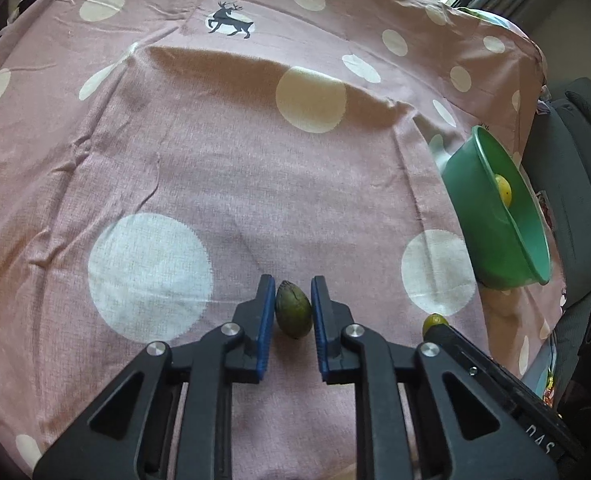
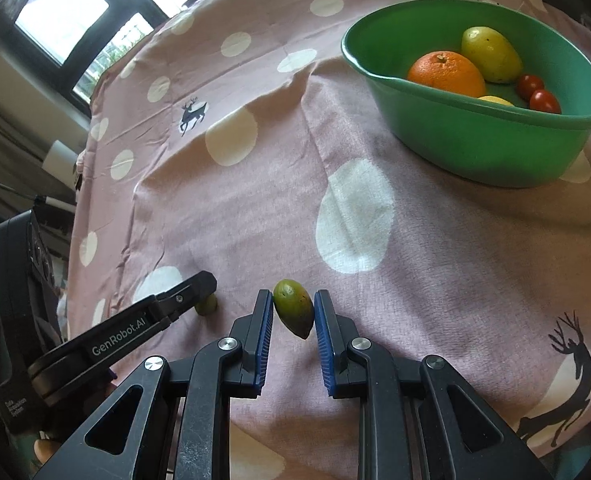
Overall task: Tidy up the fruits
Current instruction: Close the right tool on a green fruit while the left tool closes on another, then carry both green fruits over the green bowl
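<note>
My left gripper (image 1: 293,300) is closed on a small dark green olive-shaped fruit (image 1: 292,314), both blue pads touching it, low over the pink cloth. My right gripper (image 2: 294,312) is closed on a second small green fruit (image 2: 294,313). Each gripper shows in the other's view: the right gripper's tip (image 1: 435,326) to the left gripper's right, the left gripper (image 2: 205,288) at lower left with its fruit (image 2: 206,305) peeking out. The green bowl (image 2: 495,148) holds an orange (image 2: 447,72), a yellow-green fruit (image 2: 491,54), two small red fruits (image 2: 537,92) and a yellow one (image 2: 495,100).
A pink tablecloth with white dots and deer prints (image 1: 231,20) covers the table. The bowl (image 1: 495,216) stands near the table's right edge in the left wrist view. A grey chair (image 1: 575,168) is beyond that edge. A window (image 2: 63,20) is behind the far edge.
</note>
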A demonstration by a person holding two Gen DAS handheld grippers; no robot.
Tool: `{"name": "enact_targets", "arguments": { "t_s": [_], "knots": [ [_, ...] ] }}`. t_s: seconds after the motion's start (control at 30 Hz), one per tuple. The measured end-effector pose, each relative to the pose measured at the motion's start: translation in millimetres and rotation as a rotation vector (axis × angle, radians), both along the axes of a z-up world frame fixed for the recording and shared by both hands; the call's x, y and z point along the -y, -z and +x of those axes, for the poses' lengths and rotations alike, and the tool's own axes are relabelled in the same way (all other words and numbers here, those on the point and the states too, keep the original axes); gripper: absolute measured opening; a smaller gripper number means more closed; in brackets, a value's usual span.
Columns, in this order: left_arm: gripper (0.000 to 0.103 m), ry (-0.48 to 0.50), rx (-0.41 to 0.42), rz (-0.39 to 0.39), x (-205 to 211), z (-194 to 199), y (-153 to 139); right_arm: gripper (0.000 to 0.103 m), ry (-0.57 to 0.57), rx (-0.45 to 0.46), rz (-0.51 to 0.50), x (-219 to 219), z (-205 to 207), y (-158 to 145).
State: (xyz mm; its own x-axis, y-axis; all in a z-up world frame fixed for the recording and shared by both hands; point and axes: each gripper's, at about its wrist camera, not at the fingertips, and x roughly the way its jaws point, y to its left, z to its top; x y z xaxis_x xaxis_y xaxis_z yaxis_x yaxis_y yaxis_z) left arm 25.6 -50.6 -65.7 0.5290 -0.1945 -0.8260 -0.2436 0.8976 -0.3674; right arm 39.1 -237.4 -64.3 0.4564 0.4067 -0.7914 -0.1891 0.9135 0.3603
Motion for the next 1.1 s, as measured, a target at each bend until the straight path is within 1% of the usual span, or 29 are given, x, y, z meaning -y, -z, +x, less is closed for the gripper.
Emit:
{"name": "enact_targets", "arguments": {
  "t_s": [0.07,0.13,0.27,0.3,0.47,0.6,0.7,0.83,0.87,0.93,0.97,1.03,1.1],
  "knots": [
    [0.018,0.006,0.041,0.020,6,-2,-13,0.022,0.016,0.019,0.017,7,-1,-6],
    [0.018,0.019,0.103,0.046,15,-4,-30,0.022,0.031,0.047,0.046,15,-3,-16],
    [0.018,0.064,0.211,0.129,41,-6,-64,0.022,0.087,0.118,0.106,38,-5,-43],
    [0.018,0.078,0.237,0.138,47,-6,-72,0.022,0.110,0.139,0.116,45,-5,-52],
    [0.018,0.155,0.343,0.126,75,2,-107,0.023,0.198,0.212,0.161,73,-1,-86],
    [0.018,0.199,0.386,0.145,94,17,-123,0.023,0.266,0.260,0.135,83,8,-110],
    [0.018,0.256,0.397,0.125,109,33,-120,0.023,0.322,0.283,0.157,96,17,-119],
    [0.018,0.348,0.390,0.068,130,55,-107,0.023,0.416,0.307,0.127,113,29,-115],
    [0.018,0.364,0.382,0.068,136,60,-103,0.023,0.415,0.302,0.133,117,34,-111],
    [0.018,0.375,0.357,0.071,145,71,-93,0.023,0.407,0.262,0.175,128,45,-98],
    [0.018,0.380,0.342,0.068,149,76,-88,0.023,0.417,0.239,0.178,133,48,-91],
    [0.018,0.386,0.312,0.050,153,86,-78,0.023,0.454,0.226,0.144,140,51,-85],
    [0.018,0.395,0.311,0.048,158,90,-71,0.023,0.472,0.216,0.127,145,54,-80]
  ]
}}
